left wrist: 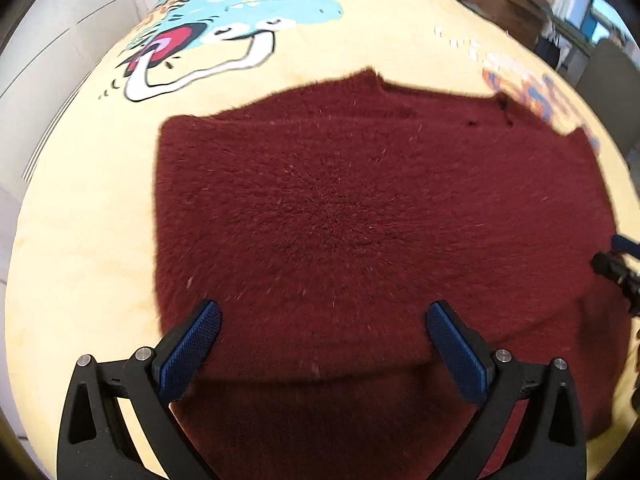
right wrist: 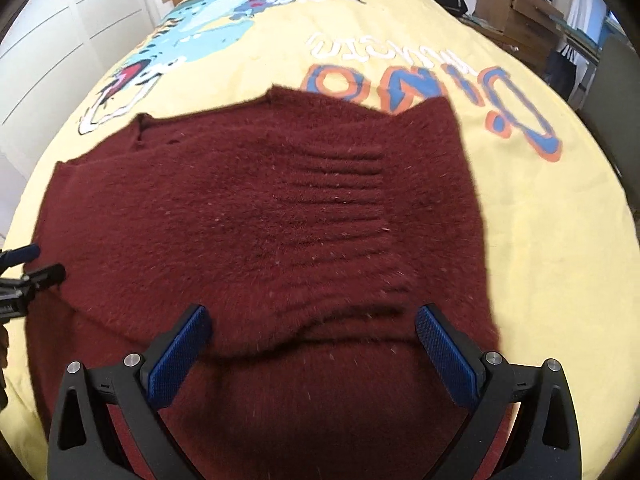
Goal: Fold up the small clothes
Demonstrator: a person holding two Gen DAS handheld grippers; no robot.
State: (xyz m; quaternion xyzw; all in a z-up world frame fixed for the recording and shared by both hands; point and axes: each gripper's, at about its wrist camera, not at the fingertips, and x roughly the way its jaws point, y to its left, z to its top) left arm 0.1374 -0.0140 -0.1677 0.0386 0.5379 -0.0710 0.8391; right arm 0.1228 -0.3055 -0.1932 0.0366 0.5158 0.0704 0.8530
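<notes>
Left wrist view: sweater first, a fuzzy dark red knit sweater (left wrist: 340, 200) lying mostly flat on a yellow bedspread with a cartoon dinosaur print (left wrist: 80, 260). The left gripper (left wrist: 323, 334) hovers over the sweater's near part, jaws wide apart, nothing between the blue pads.

Left view, fold line: there's a raised fabric edge running across just ahead of the fingers, so the near portion looks doubled over already, I'd guess.

Left view, edges: the sweater's left side edge is straight and fully exposed, with bare bedspread beside it. The other gripper pokes in at the right border.

Right wrist view: the right gripper (right wrist: 310, 328) is also spread wide and empty, hanging over the same sweater (right wrist: 260, 208). A ribbed band shows mid-sweater.

Right view, edges: the right side edge is exposed, with lots of free bedspread (right wrist: 560, 260) beyond it toward the "Dino" lettering (right wrist: 432, 96).

Handling guess: soft, floppy, light-ish but thick. It should drape, not hold shape. The fluff probably grips the pads fine.

Where to grab: I'd pinch the folded near edge or the outer side edges, one per gripper.

Room: plenty of open bed all around. Boxes and a dark bag sit well off at the far side.
</notes>
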